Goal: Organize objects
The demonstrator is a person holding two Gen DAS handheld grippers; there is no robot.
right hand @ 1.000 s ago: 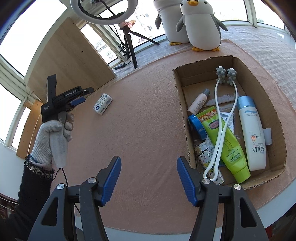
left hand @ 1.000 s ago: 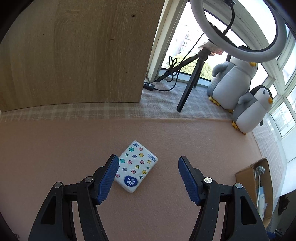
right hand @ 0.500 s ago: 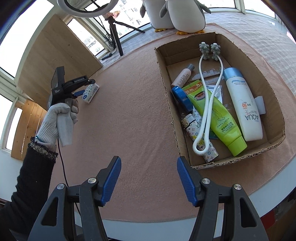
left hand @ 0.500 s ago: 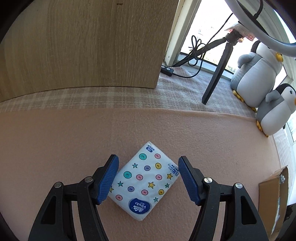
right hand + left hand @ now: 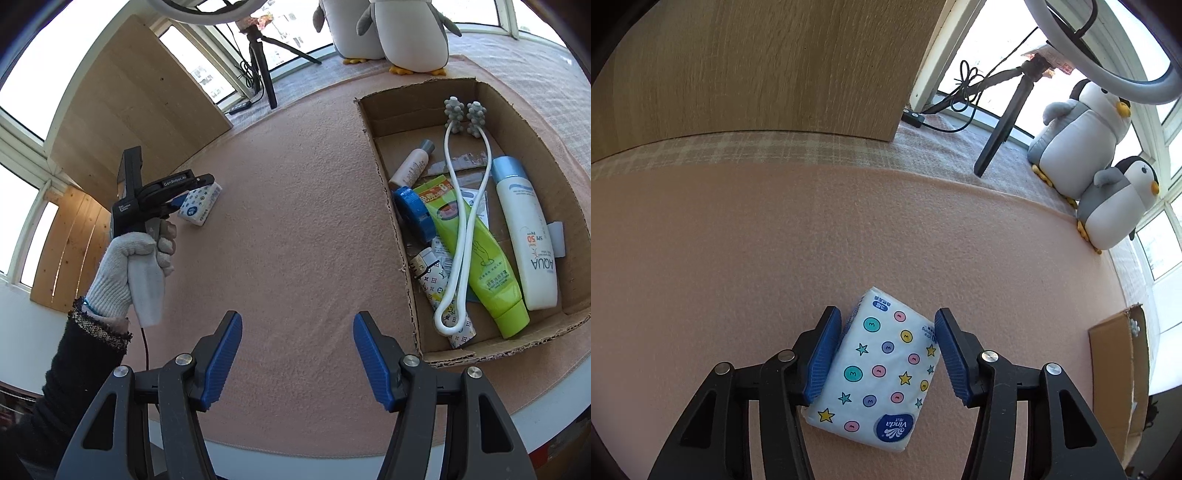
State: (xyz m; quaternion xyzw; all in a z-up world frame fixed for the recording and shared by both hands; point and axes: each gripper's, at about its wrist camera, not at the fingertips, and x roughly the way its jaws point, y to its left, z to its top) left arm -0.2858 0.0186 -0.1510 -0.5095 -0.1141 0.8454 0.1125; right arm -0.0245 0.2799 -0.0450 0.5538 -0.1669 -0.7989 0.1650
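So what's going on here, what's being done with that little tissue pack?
A person is tidying loose items into a cardboard box. The left gripper is down over the tissue pack on the pink mat, its blue pads either side of it; the jaws look open, with a gap on one side. The right gripper hovers open and empty beside the box, which already holds a sunscreen bottle, a green tube and other toiletries.
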